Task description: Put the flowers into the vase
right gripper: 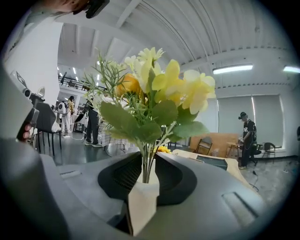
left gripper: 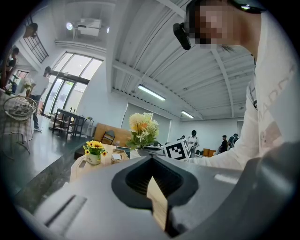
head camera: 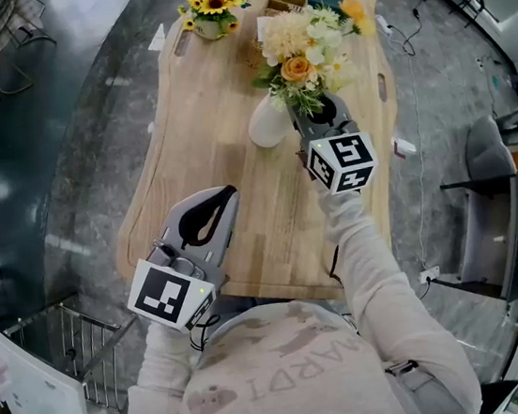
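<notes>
**Left gripper [head camera: 223, 199] shut and empty as flowers [head camera: 308, 41] are gripped beside vase [head camera: 268, 122]**

At the near left of a pale wooden table [head camera: 202, 133], the left gripper is seen with its jaws pressed together and nothing caught between them. Farther back, a small pot of sunflowers [head camera: 210, 7] is set near the table's far end. Toward the middle, the white vase is shown on the tabletop, just left of the right gripper [head camera: 321, 119]. The green stems of the flowers are clamped between the right gripper's jaws, and the cream, yellow and orange blooms are spread beyond it, close over the vase's neck. Whether any stem is inside the vase cannot be made out from either side
</notes>
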